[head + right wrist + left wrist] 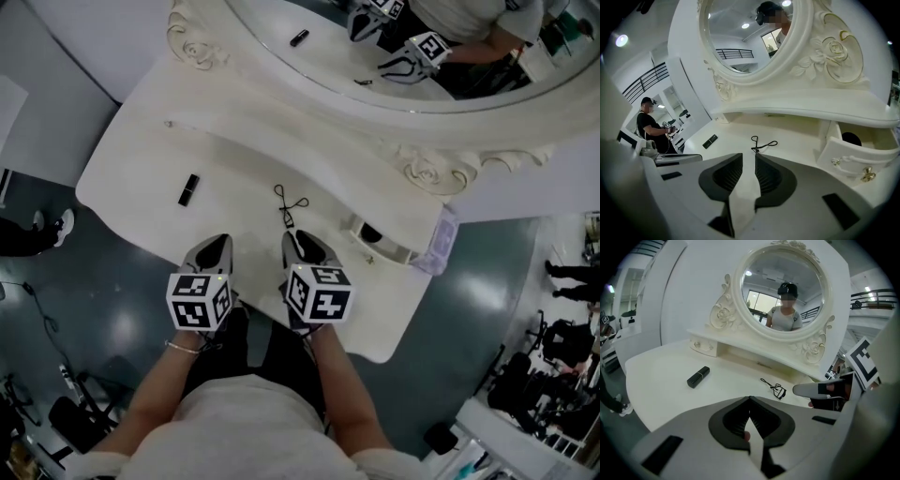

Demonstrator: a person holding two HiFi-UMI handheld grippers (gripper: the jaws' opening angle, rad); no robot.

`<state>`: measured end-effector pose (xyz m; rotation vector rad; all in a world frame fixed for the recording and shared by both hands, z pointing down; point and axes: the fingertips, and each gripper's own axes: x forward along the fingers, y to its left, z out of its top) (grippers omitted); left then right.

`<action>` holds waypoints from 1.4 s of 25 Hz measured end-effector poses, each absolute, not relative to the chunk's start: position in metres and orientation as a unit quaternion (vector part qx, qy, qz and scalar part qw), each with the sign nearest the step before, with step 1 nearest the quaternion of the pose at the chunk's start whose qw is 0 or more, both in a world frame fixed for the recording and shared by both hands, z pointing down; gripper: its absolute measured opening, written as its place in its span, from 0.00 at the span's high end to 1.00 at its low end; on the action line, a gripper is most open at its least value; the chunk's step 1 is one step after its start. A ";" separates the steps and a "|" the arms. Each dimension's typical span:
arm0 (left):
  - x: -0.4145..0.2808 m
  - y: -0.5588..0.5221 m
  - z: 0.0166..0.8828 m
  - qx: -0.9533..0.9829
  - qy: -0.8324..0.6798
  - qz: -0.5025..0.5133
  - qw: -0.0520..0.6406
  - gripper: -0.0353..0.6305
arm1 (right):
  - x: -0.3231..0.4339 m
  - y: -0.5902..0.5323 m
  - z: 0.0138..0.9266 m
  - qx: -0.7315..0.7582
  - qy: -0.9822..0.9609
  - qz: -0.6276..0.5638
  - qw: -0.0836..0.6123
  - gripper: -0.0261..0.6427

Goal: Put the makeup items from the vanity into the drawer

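A black lipstick (189,189) lies on the white vanity top (141,159), left of centre. A black eyelash curler (289,206) lies in the middle, just beyond my right gripper (305,246). The small drawer (394,251) under the mirror shelf stands pulled open at the right, with something dark inside. My left gripper (750,398) hovers near the front edge, tips together and empty, with the lipstick (698,377) ahead to its left. In the right gripper view, my right gripper (748,154) shows a narrow gap with nothing in it, pointing at the curler (760,144); the drawer (848,157) is to its right.
A large oval mirror (394,56) in a carved frame rises behind the shelf. A clear purple packet (439,242) lies at the vanity's right edge. A person (649,126) stands far off to the left.
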<state>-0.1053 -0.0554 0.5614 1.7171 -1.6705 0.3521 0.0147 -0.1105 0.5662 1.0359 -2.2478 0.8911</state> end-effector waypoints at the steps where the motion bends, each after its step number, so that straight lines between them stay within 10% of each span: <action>1: -0.107 -0.055 0.563 0.661 -0.648 0.134 0.354 0.94 | 0.014 -0.112 0.569 0.381 -0.826 0.328 0.256 0.83; 35: -0.122 -0.043 0.596 0.633 -0.658 0.133 0.385 0.94 | 0.012 -0.136 0.609 0.392 -0.815 0.304 0.299 0.91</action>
